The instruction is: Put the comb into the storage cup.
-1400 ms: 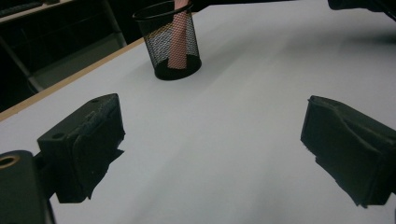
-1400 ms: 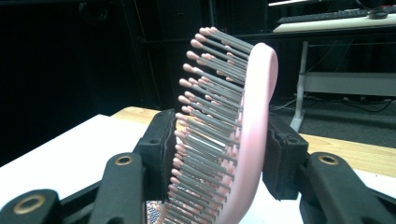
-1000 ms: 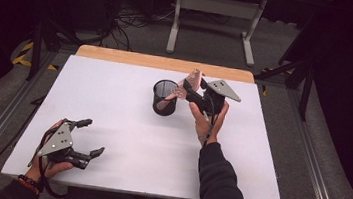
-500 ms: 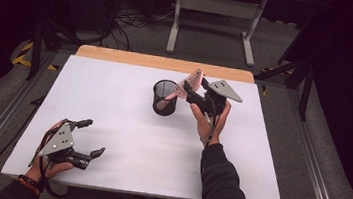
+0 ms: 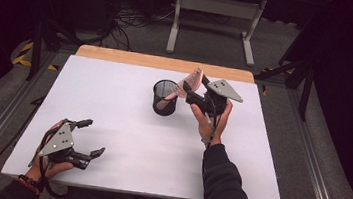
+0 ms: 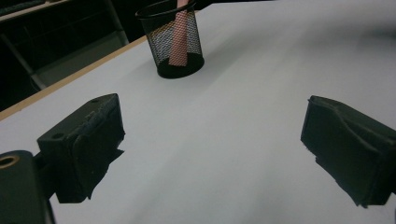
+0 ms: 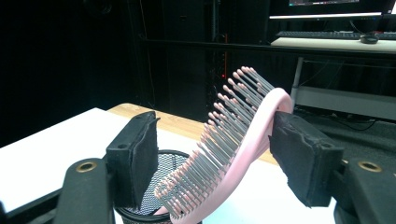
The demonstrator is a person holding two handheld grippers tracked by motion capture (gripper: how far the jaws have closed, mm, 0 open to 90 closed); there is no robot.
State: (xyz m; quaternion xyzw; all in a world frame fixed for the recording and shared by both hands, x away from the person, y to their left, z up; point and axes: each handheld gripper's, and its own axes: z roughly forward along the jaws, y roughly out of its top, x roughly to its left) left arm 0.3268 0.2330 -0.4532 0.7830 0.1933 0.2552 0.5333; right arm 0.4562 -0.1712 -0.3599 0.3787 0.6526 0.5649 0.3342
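Note:
A pink hairbrush [image 5: 180, 89] stands tilted in a black mesh cup [image 5: 164, 98] near the table's middle, handle down inside it. My right gripper [image 5: 195, 85] is around the brush head, and its jaws have just been opening. In the right gripper view the brush [image 7: 243, 135] leans between the pads. The left pad stands clear of the bristles and the right pad is at the brush's back, so the gripper [image 7: 212, 154] is open. My left gripper [image 5: 94, 137] rests open at the table's front left with nothing in it. It looks at the cup [image 6: 159, 42] from afar.
The white tabletop [image 5: 114, 97] has a wooden strip [image 5: 158, 61] along its far edge. Beyond it stand a metal stand's legs [image 5: 175, 29] and cables on the floor. Rails run along both sides of the table.

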